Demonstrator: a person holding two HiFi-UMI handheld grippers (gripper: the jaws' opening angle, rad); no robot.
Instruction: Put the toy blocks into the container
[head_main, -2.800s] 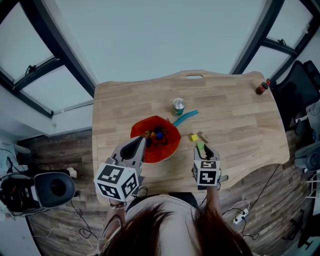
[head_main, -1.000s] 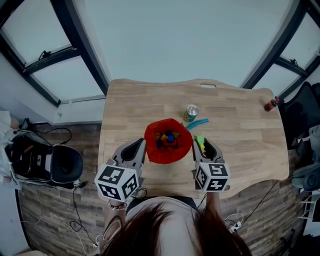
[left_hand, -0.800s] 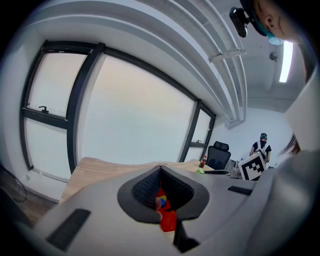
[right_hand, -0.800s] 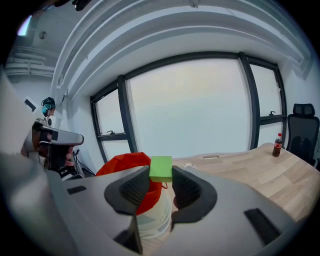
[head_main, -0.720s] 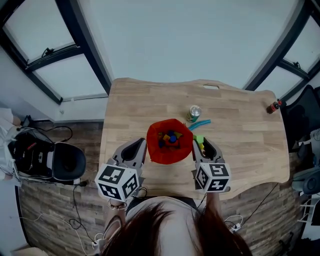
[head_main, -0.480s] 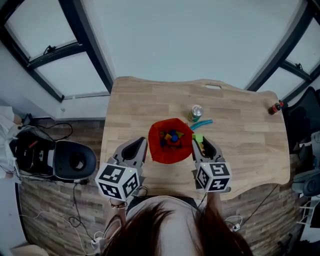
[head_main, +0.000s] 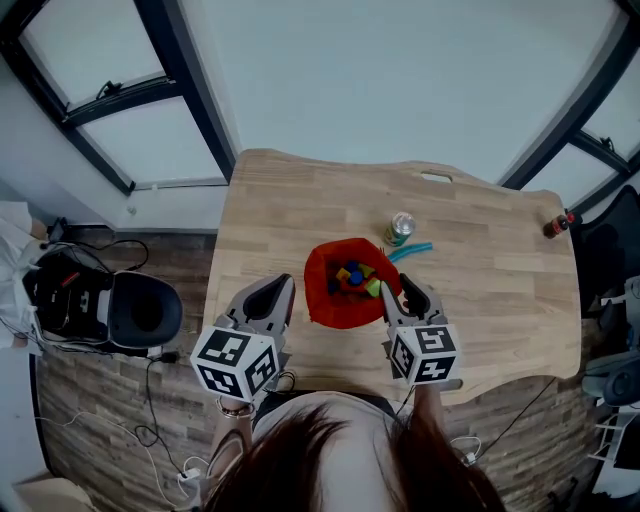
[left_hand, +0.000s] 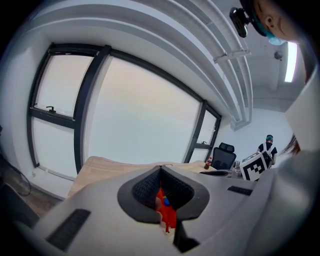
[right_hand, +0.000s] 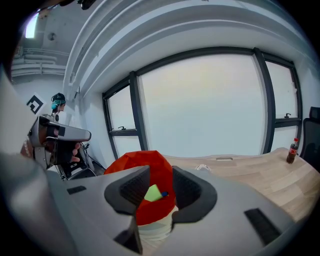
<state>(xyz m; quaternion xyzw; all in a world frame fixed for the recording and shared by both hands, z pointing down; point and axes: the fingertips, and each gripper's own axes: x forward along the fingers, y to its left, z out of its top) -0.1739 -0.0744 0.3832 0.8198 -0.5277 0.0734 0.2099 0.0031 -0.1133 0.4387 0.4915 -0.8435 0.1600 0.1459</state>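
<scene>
A red container (head_main: 325, 300) stands mid-table with several coloured blocks in it. A green block (head_main: 372, 288) lies inside its right rim beside a blue block (head_main: 354, 276). My right gripper (head_main: 397, 289) is just right of the rim, open, nothing between its fingers. Through its jaws in the right gripper view I see the red container (right_hand: 145, 165) and the green block (right_hand: 154, 192) in it. My left gripper (head_main: 283, 284) sits at the container's left side, shut and empty. Its jaws touch at the tips (left_hand: 160, 169), with red showing behind.
Behind the container stand a small can (head_main: 400, 228) and a light blue stick (head_main: 411, 250). A dark bottle (head_main: 559, 225) is at the table's far right corner. The wooden table (head_main: 270, 215) ends near my body. A black seat (head_main: 140, 315) and cables lie on the floor left.
The green block was between my right gripper's jaws beside the rim; now it lies in the container and those jaws are apart. The left gripper has stayed put. The head view shifted.
</scene>
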